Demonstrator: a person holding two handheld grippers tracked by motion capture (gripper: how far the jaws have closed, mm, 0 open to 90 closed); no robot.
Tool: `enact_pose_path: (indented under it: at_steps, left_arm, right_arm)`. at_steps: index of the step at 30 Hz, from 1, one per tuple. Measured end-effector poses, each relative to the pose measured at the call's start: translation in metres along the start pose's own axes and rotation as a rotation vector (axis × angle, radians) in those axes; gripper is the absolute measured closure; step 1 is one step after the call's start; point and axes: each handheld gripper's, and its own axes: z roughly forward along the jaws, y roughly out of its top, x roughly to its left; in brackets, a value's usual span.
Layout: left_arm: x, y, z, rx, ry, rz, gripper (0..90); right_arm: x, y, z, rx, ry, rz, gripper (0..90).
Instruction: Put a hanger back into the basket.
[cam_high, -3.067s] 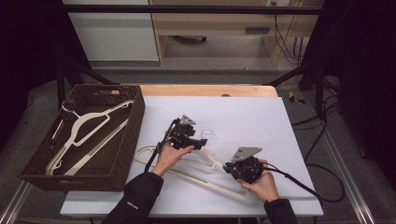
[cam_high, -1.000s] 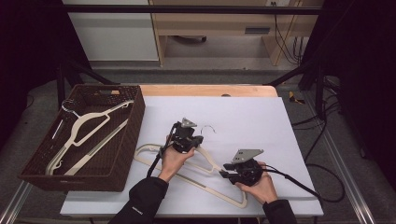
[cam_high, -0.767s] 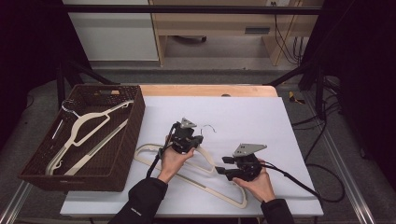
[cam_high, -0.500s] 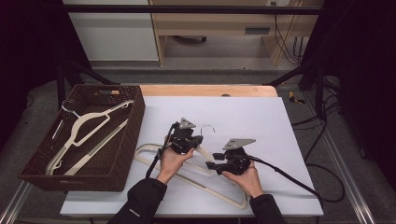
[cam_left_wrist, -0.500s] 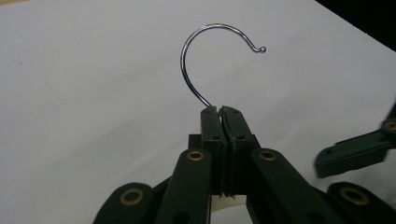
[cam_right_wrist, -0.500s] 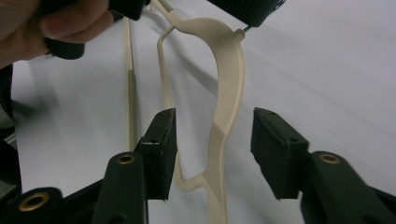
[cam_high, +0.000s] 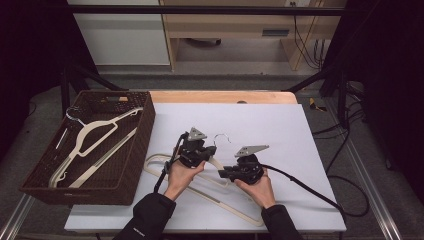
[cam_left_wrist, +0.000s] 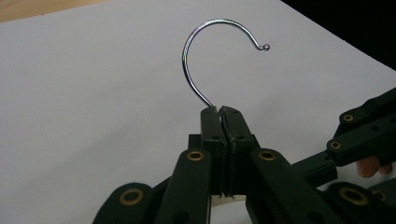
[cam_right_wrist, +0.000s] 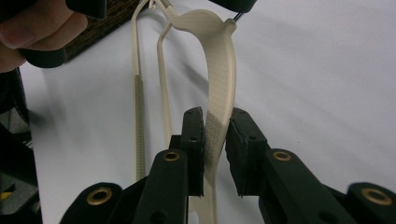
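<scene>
Two tongs take up a hanger (cam_high: 220, 182) on the desk (cam_high: 280, 130)

The left tongs (cam_left_wrist: 223, 111) are pressed together on the base of the hook (cam_left_wrist: 210, 51); the right tongs (cam_right_wrist: 215, 126) have just been closing around the hanger's cream shoulder, a sliver of gap visible at one pad. That loose hold is the risk: the arm could slip out on a lift, or the hanger could pivot about the thin hook and drop short of the basket (cam_high: 132, 165). No brand, label or writing is legible.
</scene>
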Motion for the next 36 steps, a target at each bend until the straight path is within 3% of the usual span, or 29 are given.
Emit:
enact_pose_path:
  at_steps: [3, 5, 8, 12, 15, 16, 17, 21, 26, 28, 36]
  left_arm:
    - [-0.001, 0.0, -0.005, -0.007, -0.003, 0.01, 88.8]
    - [-0.002, 0.0, -0.01, -0.007, -0.028, 0.014, 90.0]
    - [-0.004, 0.001, -0.018, -0.024, -0.02, 0.039, 89.7]
    - [-0.002, 0.002, -0.03, -0.035, -0.023, 0.057, 82.6]
    - [0.0, 0.001, -0.044, -0.054, -0.026, 0.066, 72.6]
    - [0.002, 0.001, -0.049, -0.06, -0.029, 0.076, 63.9]
    - [0.002, 0.001, -0.054, -0.067, -0.023, 0.091, 63.9]
    - [0.007, -0.002, -0.075, -0.081, -0.042, 0.142, 46.8]
    - [0.012, -0.008, -0.094, -0.11, -0.073, 0.173, 32.6]
    - [0.012, -0.011, -0.098, -0.101, -0.082, 0.206, 29.3]
    - [0.011, -0.019, -0.096, -0.011, -0.128, 0.3, 21.7]
  right_arm:
    - [0.0, 0.001, -0.001, -0.002, 0.021, 0.002, 78.8]
    - [0.0, 0.001, -0.002, 0.0, 0.023, 0.01, 79.3]
    - [0.001, 0.002, -0.004, -0.003, 0.038, 0.027, 80.7]
    - [0.004, 0.003, -0.009, -0.024, 0.063, 0.048, 83.5]
    - [0.006, 0.004, -0.012, -0.039, 0.084, 0.055, 84.5]
    - [0.007, 0.004, -0.014, -0.044, 0.095, 0.06, 85.2]
    - [0.007, 0.004, -0.014, -0.044, 0.095, 0.06, 85.2]
    - [0.012, 0.006, -0.022, -0.063, 0.139, 0.069, 87.5]
    - [0.016, 0.007, -0.037, -0.069, 0.12, 0.027, 87.6]
    - [0.017, 0.007, -0.041, -0.07, 0.12, 0.007, 87.6]
    - [0.021, 0.009, -0.062, -0.05, 0.167, -0.082, 87.6]
